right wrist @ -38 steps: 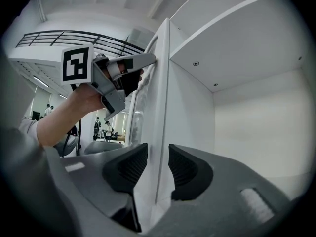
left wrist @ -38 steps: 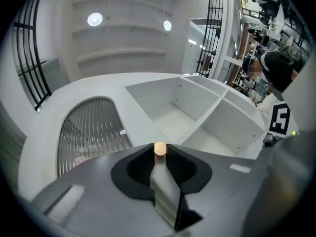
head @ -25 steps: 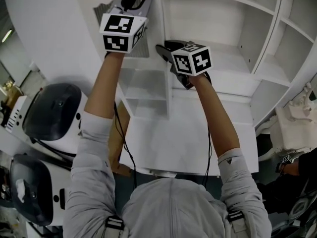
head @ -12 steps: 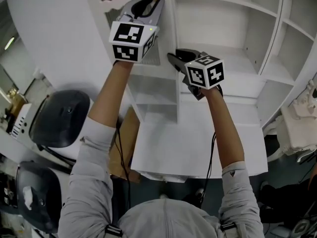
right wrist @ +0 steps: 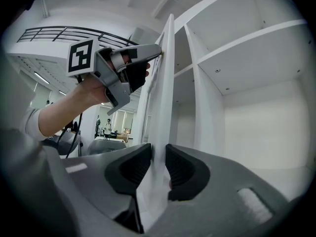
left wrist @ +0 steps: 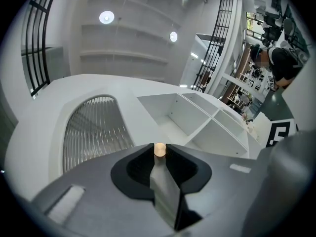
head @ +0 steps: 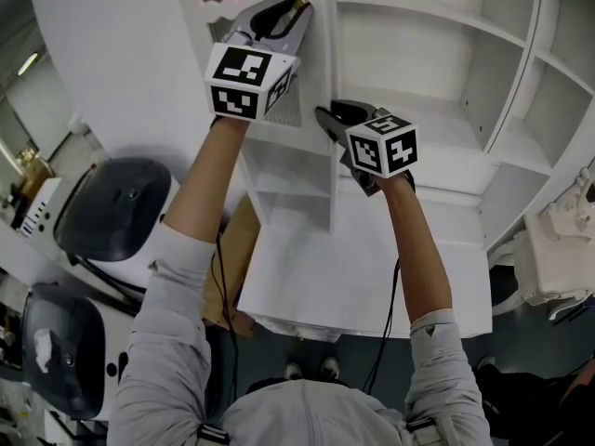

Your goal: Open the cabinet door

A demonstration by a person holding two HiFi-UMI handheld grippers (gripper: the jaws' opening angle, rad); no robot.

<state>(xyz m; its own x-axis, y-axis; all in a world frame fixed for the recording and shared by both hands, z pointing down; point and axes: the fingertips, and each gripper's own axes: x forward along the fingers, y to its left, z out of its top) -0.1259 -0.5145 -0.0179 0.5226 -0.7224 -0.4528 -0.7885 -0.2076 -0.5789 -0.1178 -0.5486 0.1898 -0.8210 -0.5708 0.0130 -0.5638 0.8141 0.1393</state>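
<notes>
We've got the left hand-held gripper [head: 296, 9] clamped on the cabinet door [right wrist: 165, 83], right at its little tan knob [left wrist: 159, 149]. The right hand-held gripper [head: 327, 117] has just been closing and pinches the door's edge lower down. The door stands open beside the white shelves [head: 437, 119].

hand-held grippers [head: 297, 7] [head: 324, 115]: 2 | marker cubes [head: 246, 80] [head: 383, 145]: 2 | cabinet door [left wrist: 49, 112]: 1 | knob [left wrist: 159, 149]: 1 | person [head: 172, 342]: 1
</notes>
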